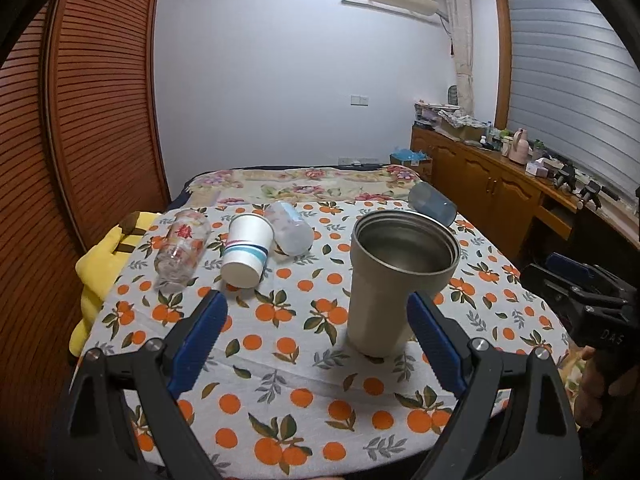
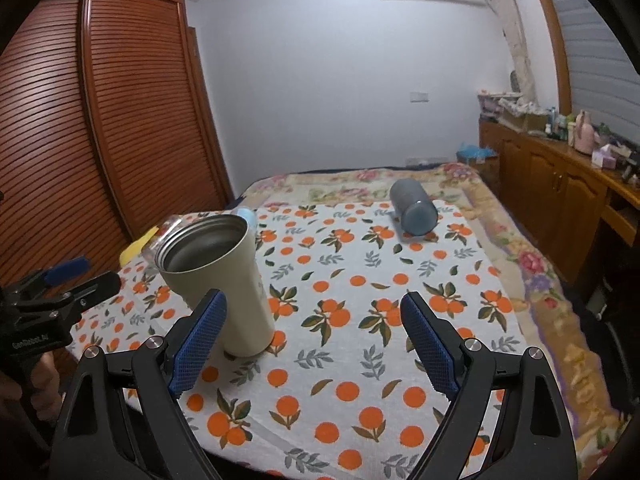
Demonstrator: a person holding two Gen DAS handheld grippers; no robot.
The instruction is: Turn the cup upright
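A cream steel tumbler [image 1: 394,276] stands upright on the orange-print cloth, mouth up; it also shows in the right wrist view [image 2: 224,280]. A grey-blue cup [image 2: 414,207] lies on its side at the far right of the cloth, also seen in the left wrist view [image 1: 432,202]. A white paper cup [image 1: 246,250], a printed glass [image 1: 182,250] and a frosted plastic cup [image 1: 290,228] lie on their sides at the far left. My left gripper [image 1: 316,312] is open and empty, just short of the tumbler. My right gripper [image 2: 314,312] is open and empty, right of the tumbler.
The cloth [image 1: 304,360] covers a low table over a floral blanket [image 2: 560,320]. A yellow plush [image 1: 100,264] lies at the left edge. A slatted wooden wardrobe [image 1: 80,120] stands on the left, a cluttered wooden cabinet [image 1: 500,184] on the right.
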